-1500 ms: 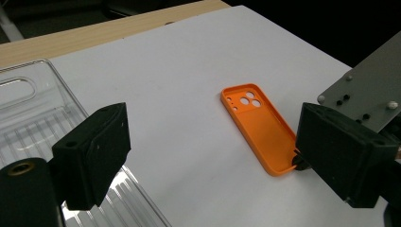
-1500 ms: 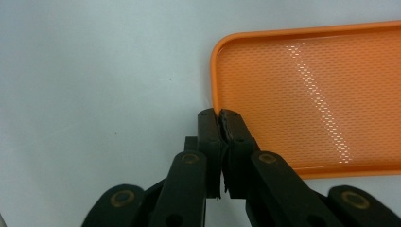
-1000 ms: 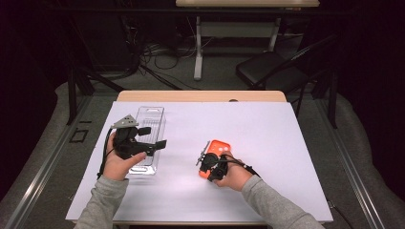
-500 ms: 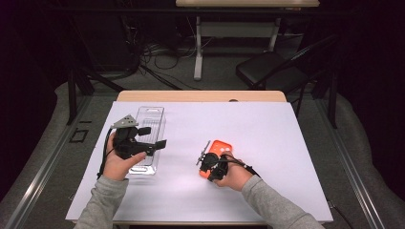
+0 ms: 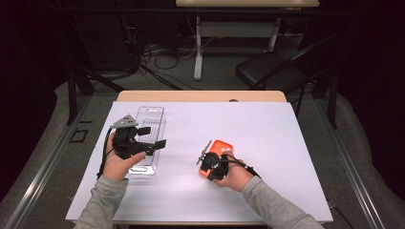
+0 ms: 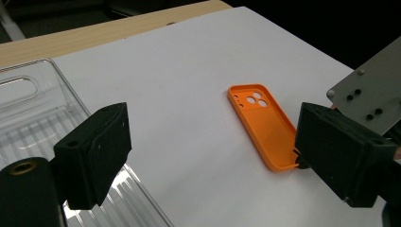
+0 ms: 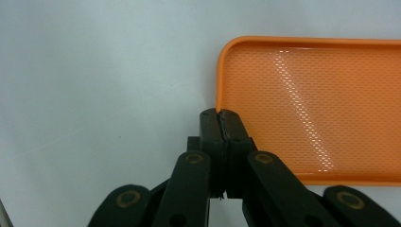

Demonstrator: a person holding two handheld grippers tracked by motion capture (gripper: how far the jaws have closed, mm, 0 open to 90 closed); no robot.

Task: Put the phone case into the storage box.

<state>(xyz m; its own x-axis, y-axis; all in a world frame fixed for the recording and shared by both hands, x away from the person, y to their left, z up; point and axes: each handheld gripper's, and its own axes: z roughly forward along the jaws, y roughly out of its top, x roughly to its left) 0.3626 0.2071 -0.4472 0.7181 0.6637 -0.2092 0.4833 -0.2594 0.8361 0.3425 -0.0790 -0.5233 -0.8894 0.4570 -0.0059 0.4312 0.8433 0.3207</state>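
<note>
An orange phone case (image 5: 223,145) lies hollow side up on the white table sheet, right of centre. In the right gripper view my right gripper (image 7: 221,118) is shut on the rim at a corner of the case (image 7: 321,94). The high view shows this right gripper (image 5: 212,166) at the case's near end. Above the near half of a clear plastic tray (image 5: 150,114) my left gripper (image 5: 152,136) stands open and holds nothing. In the left gripper view its jaws (image 6: 217,156) frame the case (image 6: 265,127) farther off, with the tray (image 6: 28,109) at the left.
The white sheet (image 5: 258,124) covers a wooden table whose far edge (image 5: 200,95) shows. The right gripper's grey plate (image 6: 373,94) juts in at the right of the left gripper view. Behind the table stand a black chair (image 5: 267,71) and cables on the floor.
</note>
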